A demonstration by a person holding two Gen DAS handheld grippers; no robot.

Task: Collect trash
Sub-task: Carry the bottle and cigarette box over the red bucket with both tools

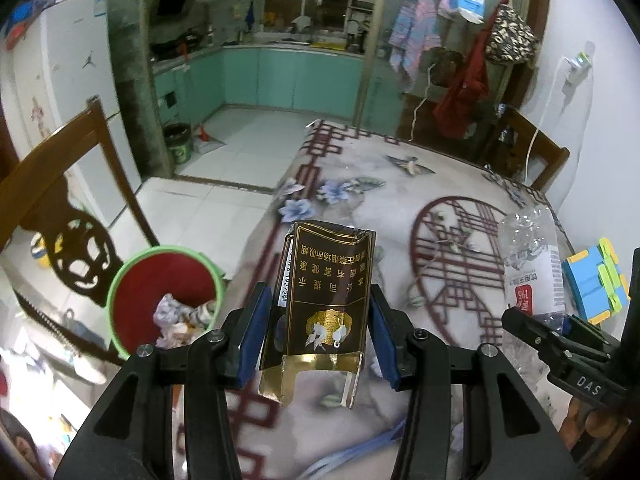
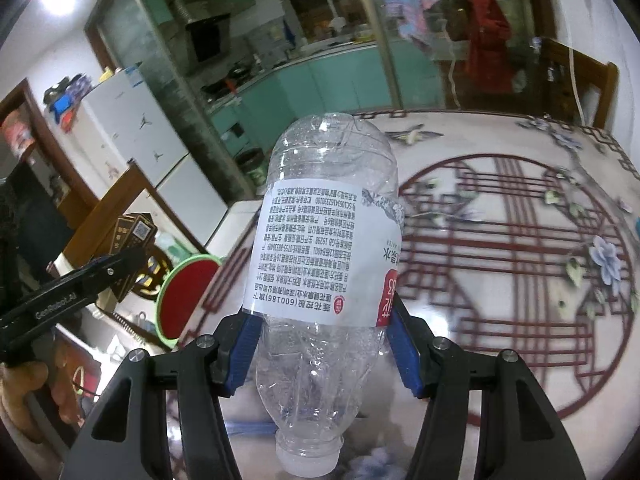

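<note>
Crumpled paper [image 1: 182, 314] in bin [image 1: 120, 280] shows only leftward.

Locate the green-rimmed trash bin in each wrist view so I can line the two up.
Left wrist: trash bin at lower left, beside the table edge, crumpled trash inside, left of the held cigarette pack.
Right wrist: trash bin at left of centre, partly hidden behind the table edge, left of the held bottle.
Shared landmark: the carved wooden chair just behind the bin.
</note>
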